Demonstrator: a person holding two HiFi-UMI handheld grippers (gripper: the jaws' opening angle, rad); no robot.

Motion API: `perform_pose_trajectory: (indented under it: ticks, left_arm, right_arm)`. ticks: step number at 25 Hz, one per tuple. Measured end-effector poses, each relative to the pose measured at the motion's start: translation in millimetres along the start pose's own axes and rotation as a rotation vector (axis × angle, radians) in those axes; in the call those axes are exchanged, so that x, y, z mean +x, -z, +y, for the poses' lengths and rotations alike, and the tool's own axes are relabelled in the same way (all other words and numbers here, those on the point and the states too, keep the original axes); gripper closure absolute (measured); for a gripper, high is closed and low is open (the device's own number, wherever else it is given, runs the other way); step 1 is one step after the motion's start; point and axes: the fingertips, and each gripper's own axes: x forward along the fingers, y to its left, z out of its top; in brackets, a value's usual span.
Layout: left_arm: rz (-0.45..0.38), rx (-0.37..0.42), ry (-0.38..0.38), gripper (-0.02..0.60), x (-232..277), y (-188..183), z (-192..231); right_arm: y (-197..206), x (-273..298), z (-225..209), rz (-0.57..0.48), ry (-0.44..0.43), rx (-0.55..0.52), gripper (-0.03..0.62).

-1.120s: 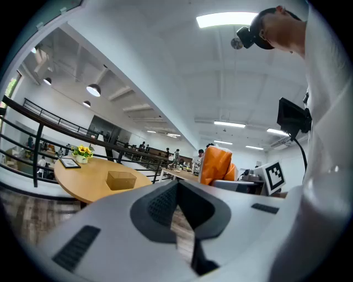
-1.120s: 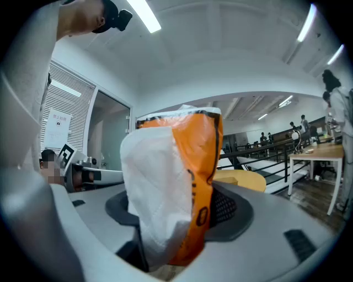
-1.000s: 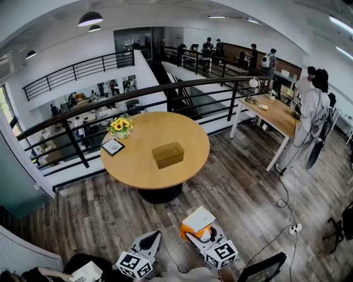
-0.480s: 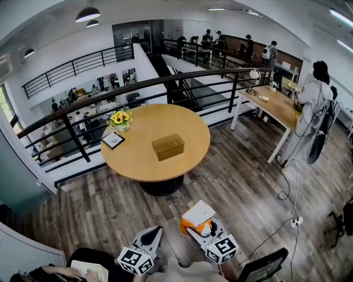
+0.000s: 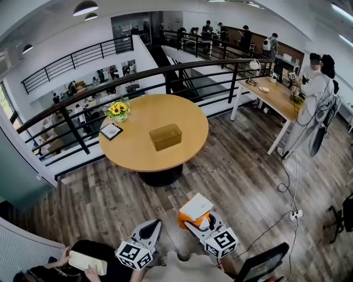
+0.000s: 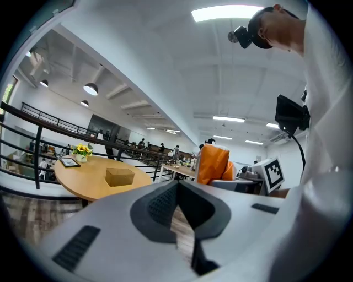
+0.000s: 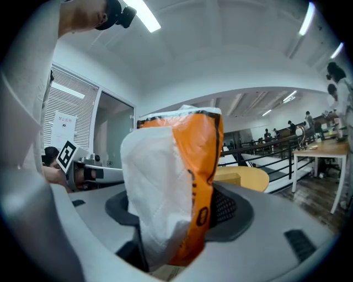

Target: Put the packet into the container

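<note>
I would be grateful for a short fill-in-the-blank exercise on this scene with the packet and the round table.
1. The right gripper is shut on an orange and white ____.
2. The brown container stands on the round wooden ____.
3. The vase beside the framed picture holds yellow ____.
Missing words: packet; table; flowers.

Light: bright, even, indoor. Sources are ceiling strip lights [image 6: 226, 12], blown out white in both gripper views, and pendant lamps [image 5: 84, 7]. Shadows are soft, darkest under the round counter [image 5: 138, 148]. Strong fisheye bows the railing [image 5: 138, 77]. Both gripper views go black at the corners. The packet [image 7: 171, 193], close to the lens, is slightly soft.
</note>
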Motion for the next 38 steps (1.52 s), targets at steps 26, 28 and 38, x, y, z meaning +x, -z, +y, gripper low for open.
perform_pose_trajectory:
  ticks: [26, 28, 38]
  left_arm:
    - [0.014, -0.029, -0.037, 0.577, 60.1, 16.9, -30.4]
    - [0.019, -0.028, -0.026, 0.577, 70.2, 16.3, -21.5]
    - [0.011, -0.012, 0.026, 0.577, 133.6, -18.7, 59.0]
  right_arm:
    - [17.2, -38.8, -72.2, 0.036, 0.002, 0.022, 0.299]
    - [17.0, -30.8, -79.0, 0.04, 0.011, 0.024, 0.298]
    - [-13.6, 56.6, -120.1, 0.035, 0.049, -0.002, 0.298]
